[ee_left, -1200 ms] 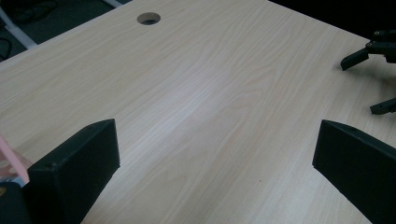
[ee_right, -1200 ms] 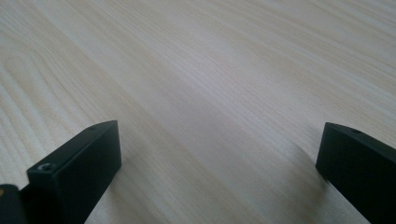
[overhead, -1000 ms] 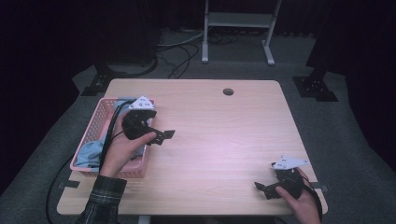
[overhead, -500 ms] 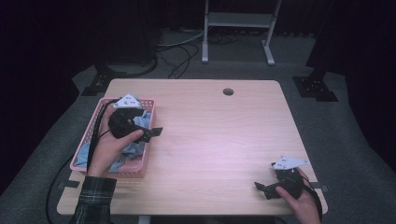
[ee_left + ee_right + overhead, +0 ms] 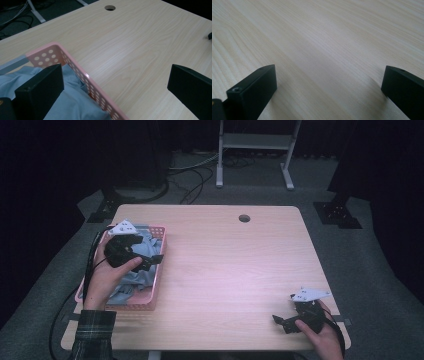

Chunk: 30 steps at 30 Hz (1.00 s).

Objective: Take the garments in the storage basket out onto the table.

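A pink perforated basket [image 5: 156,290] sits at the table's left edge with a pale blue cloth [image 5: 127,287] bunched inside. My left gripper [image 5: 150,261] hovers over the basket's right side, open and holding nothing. In the left gripper view its jaws [image 5: 115,72] straddle the basket rim [image 5: 82,72], one jaw above the cloth [image 5: 75,105] and the other above bare wood. Near the front right corner my right gripper [image 5: 281,322] rests low, open and holding nothing. In the right gripper view it [image 5: 329,72] has bare wood between its jaws.
The light wooden table [image 5: 235,270] has a round cable hole [image 5: 244,218] near its far edge. Dark floor surrounds it, with cables and a white metal stand [image 5: 255,142] beyond the far edge. A cable trails from the left gripper off the table's left side.
My left gripper has moved left and slightly back, from the basket's right rim to over the cloth. The right gripper has stayed put.
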Available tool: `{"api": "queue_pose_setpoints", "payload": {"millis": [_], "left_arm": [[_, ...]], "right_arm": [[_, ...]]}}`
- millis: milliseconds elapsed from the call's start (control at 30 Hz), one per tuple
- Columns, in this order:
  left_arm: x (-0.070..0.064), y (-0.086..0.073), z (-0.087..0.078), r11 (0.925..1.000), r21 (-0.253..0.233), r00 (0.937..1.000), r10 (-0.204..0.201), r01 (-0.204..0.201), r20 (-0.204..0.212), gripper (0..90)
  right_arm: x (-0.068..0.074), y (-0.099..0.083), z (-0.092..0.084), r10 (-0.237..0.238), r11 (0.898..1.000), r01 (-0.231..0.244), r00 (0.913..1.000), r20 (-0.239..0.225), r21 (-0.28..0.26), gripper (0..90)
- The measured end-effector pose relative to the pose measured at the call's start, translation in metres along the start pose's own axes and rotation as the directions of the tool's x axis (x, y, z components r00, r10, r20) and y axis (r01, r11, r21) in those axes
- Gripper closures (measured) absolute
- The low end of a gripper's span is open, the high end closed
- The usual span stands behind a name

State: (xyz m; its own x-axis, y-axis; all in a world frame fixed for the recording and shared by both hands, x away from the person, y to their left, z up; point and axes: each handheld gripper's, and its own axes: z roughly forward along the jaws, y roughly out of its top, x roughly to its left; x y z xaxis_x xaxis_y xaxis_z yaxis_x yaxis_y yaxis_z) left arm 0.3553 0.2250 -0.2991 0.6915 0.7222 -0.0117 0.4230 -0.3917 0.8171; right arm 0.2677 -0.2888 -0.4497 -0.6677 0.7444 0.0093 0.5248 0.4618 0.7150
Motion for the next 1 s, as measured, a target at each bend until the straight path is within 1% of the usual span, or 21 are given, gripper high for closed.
{"api": "queue_pose_setpoints", "payload": {"millis": [167,633,867,1000], "left_arm": [[0.007,-0.004,-0.004,0.9999,-0.004,0.9996,-0.017,0.016,-0.021,0.0],[0.021,-0.014,-0.013,0.9994,-0.011,0.9979,-0.033,0.033,-0.055,0.0],[0.026,-0.019,-0.014,0.999,-0.012,0.9965,-0.044,0.043,-0.072,0.0],[0.027,-0.02,-0.013,0.9989,-0.003,0.9954,-0.046,0.046,-0.084,0.0]], "right_arm": [[0.0,0.0,0.0,-0.002,1.0,0.002,1.0,0.0,0.0,0.0],[0.0,0.0,0.0,-0.001,1.0,0.001,1.0,0.0,0.0,0.0],[0.0,0.0,0.0,-0.001,1.0,0.001,1.0,0.0,0.0,0.0],[0.0,0.0,0.0,-0.001,1.0,0.001,1.0,0.0,0.0,0.0]]}}
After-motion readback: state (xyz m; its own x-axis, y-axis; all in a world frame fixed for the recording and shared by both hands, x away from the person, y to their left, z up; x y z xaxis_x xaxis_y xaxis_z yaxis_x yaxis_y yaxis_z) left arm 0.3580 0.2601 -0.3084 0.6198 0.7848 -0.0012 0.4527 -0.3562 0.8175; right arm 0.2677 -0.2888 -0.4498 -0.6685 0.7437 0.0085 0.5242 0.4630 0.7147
